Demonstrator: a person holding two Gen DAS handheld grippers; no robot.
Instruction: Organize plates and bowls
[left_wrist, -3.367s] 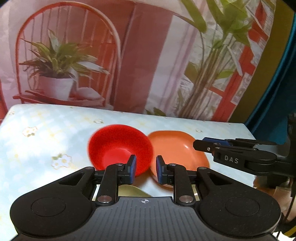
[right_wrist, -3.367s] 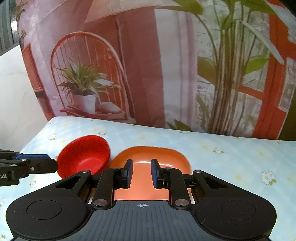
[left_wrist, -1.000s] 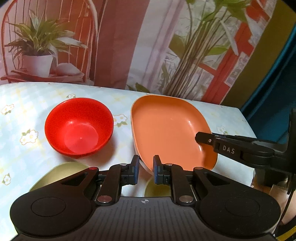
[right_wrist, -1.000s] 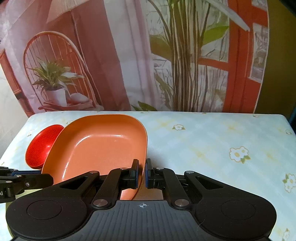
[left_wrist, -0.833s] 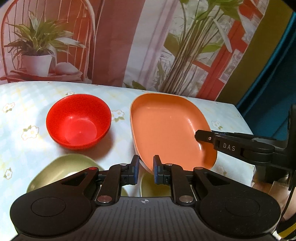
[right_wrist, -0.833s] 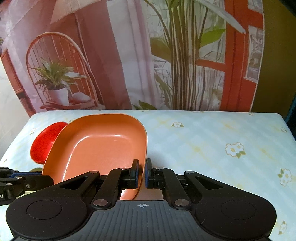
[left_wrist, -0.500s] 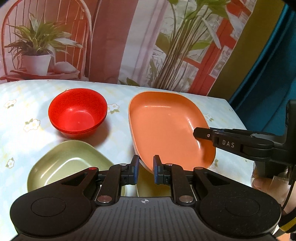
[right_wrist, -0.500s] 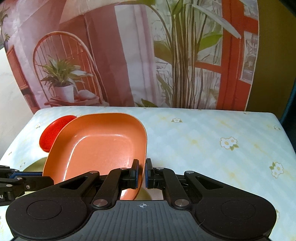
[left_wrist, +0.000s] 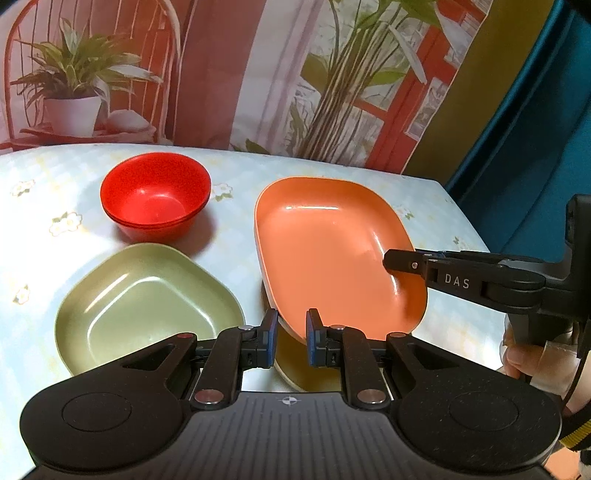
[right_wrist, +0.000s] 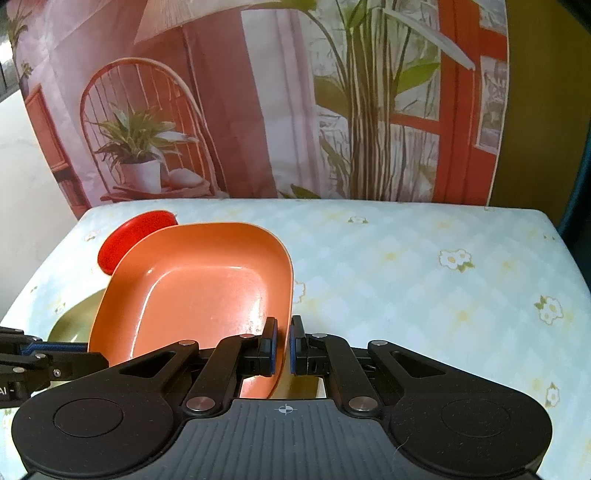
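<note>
An orange plate is held tilted above the table. My right gripper is shut on its right rim; the plate fills the left of the right wrist view. My left gripper is partly open and empty, its fingers just in front of the plate's near edge without gripping it. A red bowl stands at the back left, also in the right wrist view. A green plate lies at the front left, and another green dish lies under the orange plate.
The table has a pale blue flowered cloth; its right half holds nothing. A printed backdrop hangs behind the far edge. The table's right edge drops off beside a blue curtain.
Both grippers have risen and drawn back with the orange plate lifted off the table. The green plate and the dish under the orange plate have come into view.
</note>
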